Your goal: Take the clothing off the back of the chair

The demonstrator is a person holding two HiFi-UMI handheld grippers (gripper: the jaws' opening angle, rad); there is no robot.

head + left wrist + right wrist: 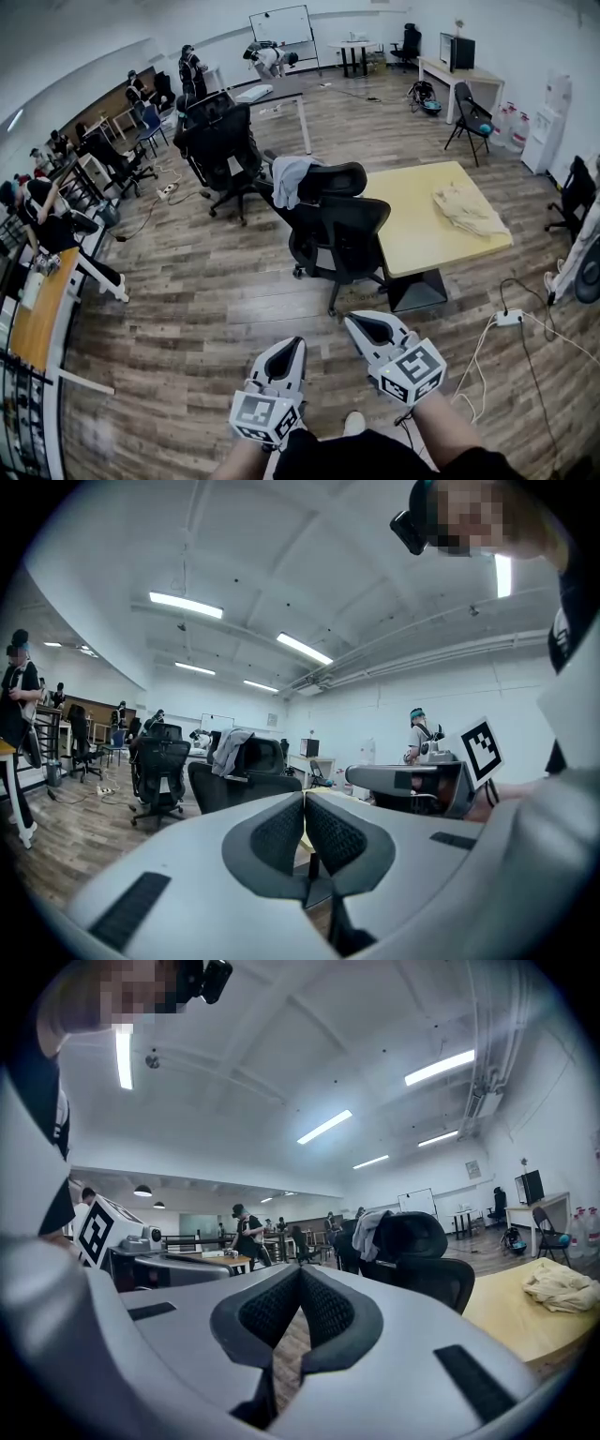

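Observation:
A grey garment hangs over the back of a black office chair next to the yellow table. It shows small and far off in the left gripper view and in the right gripper view. My left gripper and right gripper are held side by side low in the head view, well short of the chair and pointing toward it. The jaws of the left gripper and of the right gripper are both shut, with nothing between them.
A second black chair stands in front of the garment's chair, nearer to me. A beige cloth lies on the yellow table. More chairs, desks and several people are at the left and back. A power strip with cables lies on the floor at right.

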